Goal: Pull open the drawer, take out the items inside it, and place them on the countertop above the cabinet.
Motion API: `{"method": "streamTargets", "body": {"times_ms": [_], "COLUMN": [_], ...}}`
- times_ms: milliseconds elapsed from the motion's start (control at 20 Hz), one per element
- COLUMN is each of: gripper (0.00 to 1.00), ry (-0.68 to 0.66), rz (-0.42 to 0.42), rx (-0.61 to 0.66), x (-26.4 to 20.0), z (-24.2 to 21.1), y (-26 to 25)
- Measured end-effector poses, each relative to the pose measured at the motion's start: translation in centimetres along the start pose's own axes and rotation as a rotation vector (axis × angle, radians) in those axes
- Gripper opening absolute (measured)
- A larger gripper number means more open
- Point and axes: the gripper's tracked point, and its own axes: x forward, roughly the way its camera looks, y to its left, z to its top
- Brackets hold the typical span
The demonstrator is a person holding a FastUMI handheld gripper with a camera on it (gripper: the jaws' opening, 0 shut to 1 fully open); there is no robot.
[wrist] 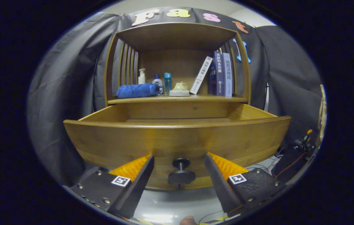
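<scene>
— Where does your hand-held gripper (179, 157) sit?

— Low in the centre of the frame, its fingers (139, 178) spread apart, touching nothing. The drawer knob (181, 172) stands between them, free of both.

— And the drawer (177, 137)?

— You have it pulled out; its curved wooden front fills the middle of the frame, just ahead of the fingers. From this low angle you cannot see what lies inside.

— The counter (177, 99)?

— Above the drawer, centre frame. It carries a rolled blue towel (138, 90) at left, small bottles (155, 82) behind it, a pale sponge-like item (179, 90) mid-way, and books (219, 75) at right, one leaning.
</scene>
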Motion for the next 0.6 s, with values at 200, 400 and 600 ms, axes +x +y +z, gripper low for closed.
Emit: {"method": "streamTargets", "body": {"times_ms": [200,400,600], "gripper": [0.99,0.99,0.99], "ry": [-0.008,-0.023,-0.036], "rz": [0.001,-0.008,0.001], "rx": [0.014,0.003,0.020], "x": [1.5,3.6,5.6], "z": [0.5,1.0,1.6], "y": [0.3,0.8,1.0]}}
